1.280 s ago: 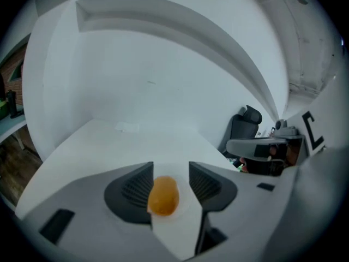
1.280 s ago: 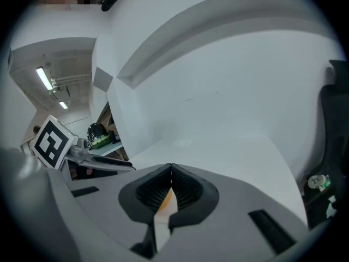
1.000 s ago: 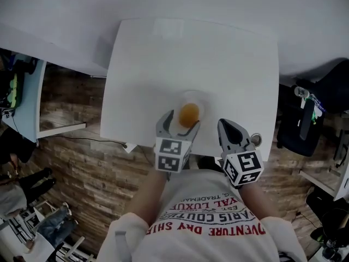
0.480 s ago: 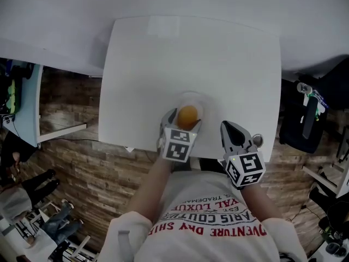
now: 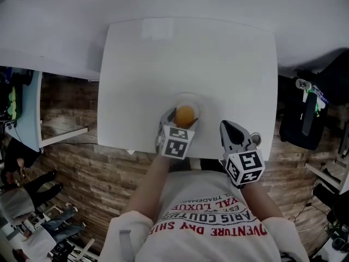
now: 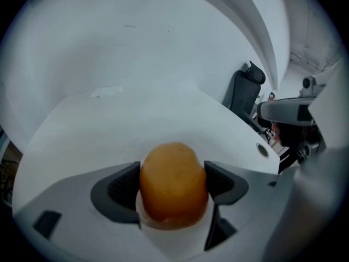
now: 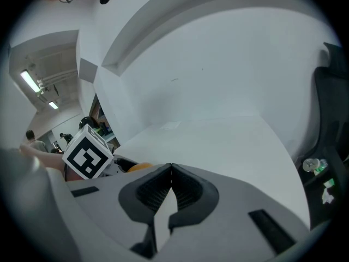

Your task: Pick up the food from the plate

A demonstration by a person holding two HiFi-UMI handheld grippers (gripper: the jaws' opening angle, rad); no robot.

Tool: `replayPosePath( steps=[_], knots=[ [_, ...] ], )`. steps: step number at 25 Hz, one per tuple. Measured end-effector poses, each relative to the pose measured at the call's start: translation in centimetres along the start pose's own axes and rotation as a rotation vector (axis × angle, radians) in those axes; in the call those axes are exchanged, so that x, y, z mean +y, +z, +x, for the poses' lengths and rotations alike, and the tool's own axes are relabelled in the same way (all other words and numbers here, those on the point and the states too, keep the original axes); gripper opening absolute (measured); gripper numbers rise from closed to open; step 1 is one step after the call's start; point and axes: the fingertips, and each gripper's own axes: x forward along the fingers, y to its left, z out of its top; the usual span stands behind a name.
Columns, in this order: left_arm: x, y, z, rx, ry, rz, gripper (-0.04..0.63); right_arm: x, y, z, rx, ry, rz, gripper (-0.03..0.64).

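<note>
An orange rounded piece of food [image 5: 185,114] [image 6: 173,187] sits on a small white plate [image 5: 192,99] near the front edge of the white table [image 5: 185,64]. My left gripper [image 5: 181,120] [image 6: 173,185] has both jaws pressed against the food's sides, shut on it over the plate. My right gripper [image 5: 230,130] [image 7: 170,180] hovers at the table's front edge, to the right of the plate, jaws shut and holding nothing. In the right gripper view a sliver of the food [image 7: 139,167] shows beside the left gripper's marker cube [image 7: 87,153].
A white strip [image 5: 157,30] lies at the table's far edge. A round hole [image 6: 263,150] is in the table's near right corner. A dark chair [image 5: 302,119] stands right of the table, a shelf [image 5: 22,102] to the left. Wood floor lies below.
My left gripper moved forward around the food and its jaws closed onto it. The right gripper stayed almost where it was.
</note>
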Motion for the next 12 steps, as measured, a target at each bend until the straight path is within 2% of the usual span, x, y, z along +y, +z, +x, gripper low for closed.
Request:
replayPosePath(
  steps=[6, 12],
  knots=[
    [0.0, 0.6, -1.0, -0.021, -0.009, -0.002, 0.366, -0.3, 0.9, -0.2, -0.019, -0.002, -0.009, 0.011],
    [-0.8, 4.2, -4.2, -0.155, 0.004, 0.017, 0.365, 0.1, 2.7, -0.8, -0.058, -0.001, -0.027, 0.011]
  ],
)
